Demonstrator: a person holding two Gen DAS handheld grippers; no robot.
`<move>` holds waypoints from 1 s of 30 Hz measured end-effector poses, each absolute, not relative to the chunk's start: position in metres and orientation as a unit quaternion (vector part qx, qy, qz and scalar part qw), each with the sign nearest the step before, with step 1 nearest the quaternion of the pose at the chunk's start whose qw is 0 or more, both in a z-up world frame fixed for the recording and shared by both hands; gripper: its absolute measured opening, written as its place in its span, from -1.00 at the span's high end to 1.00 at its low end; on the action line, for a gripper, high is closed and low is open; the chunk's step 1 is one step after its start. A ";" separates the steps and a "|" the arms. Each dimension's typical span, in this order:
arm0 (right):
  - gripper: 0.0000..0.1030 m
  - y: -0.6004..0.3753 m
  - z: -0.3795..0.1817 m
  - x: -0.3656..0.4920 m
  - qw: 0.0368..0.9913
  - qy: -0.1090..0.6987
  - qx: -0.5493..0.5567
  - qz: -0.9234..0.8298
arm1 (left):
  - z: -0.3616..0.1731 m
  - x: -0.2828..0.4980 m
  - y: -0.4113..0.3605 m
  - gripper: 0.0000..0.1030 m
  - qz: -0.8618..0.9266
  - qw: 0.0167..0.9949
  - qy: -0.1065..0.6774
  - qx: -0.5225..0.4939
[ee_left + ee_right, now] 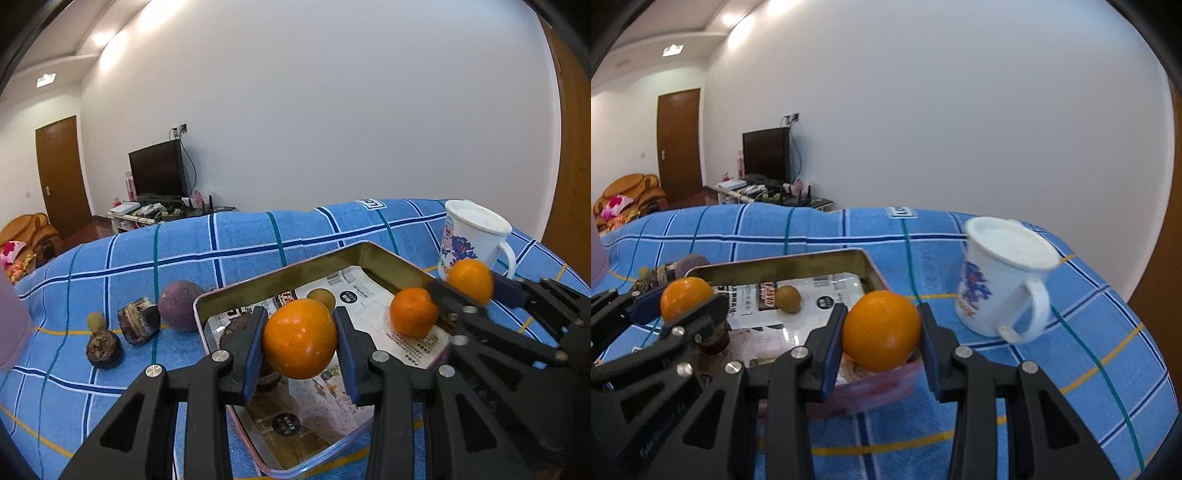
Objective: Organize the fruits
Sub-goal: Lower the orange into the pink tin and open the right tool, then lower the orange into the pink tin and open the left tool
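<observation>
My left gripper (300, 341) is shut on an orange (299, 338) and holds it above a shallow metal tray (280, 275) lined with printed paper. My right gripper (882, 332) is shut on a second orange (882, 329) over the tray's right edge (875, 275); it shows in the left wrist view (471, 280) too. A third orange (413, 311) and a small brownish-green fruit (320, 297) lie in the tray. A dark fruit (236, 330) sits in the tray behind my left finger. A purple round fruit (179, 306), two dark fruits (137, 320) (104, 349) and a small green one (96, 320) lie left of the tray.
Everything sits on a blue checked cloth (240, 243). A white printed mug (1003, 275) stands right of the tray, close to my right gripper. A pink object (11, 325) is at the left edge. A TV, door and sofa are far behind.
</observation>
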State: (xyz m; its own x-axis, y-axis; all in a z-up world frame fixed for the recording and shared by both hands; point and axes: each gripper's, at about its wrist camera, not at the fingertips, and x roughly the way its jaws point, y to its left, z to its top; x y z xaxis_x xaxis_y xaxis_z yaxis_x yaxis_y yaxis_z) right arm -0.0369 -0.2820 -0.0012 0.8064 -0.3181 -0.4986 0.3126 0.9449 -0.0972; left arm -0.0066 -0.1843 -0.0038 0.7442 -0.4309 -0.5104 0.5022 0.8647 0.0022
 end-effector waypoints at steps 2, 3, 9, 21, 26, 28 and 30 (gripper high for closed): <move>0.21 -0.278 -0.002 -0.029 0.950 0.269 -0.010 -0.158 | -0.004 -0.005 -0.183 0.27 -0.251 0.931 0.256 0.072; 0.21 -0.277 -0.003 -0.024 0.949 0.273 -0.009 -0.157 | -0.004 -0.003 -0.182 0.27 -0.251 0.930 0.258 0.070; 0.21 -0.286 -0.007 -0.010 0.946 0.288 0.025 -0.143 | -0.005 0.000 -0.180 0.27 -0.255 0.928 0.261 0.071; 0.17 -0.296 -0.011 -0.003 0.945 0.304 0.066 -0.098 | -0.006 -0.001 -0.182 0.27 -0.256 0.928 0.260 0.079; -0.17 -0.304 -0.012 -0.005 0.944 0.305 0.092 -0.088 | -0.006 0.000 -0.182 0.27 -0.258 0.927 0.261 0.079; -0.31 -0.311 -0.012 -0.008 0.944 0.298 0.112 -0.086 | -0.006 0.000 -0.183 0.27 -0.259 0.926 0.261 0.081; -0.36 -0.315 -0.010 -0.014 0.947 0.284 0.129 -0.080 | -0.006 -0.001 -0.185 0.26 -0.262 0.925 0.260 0.086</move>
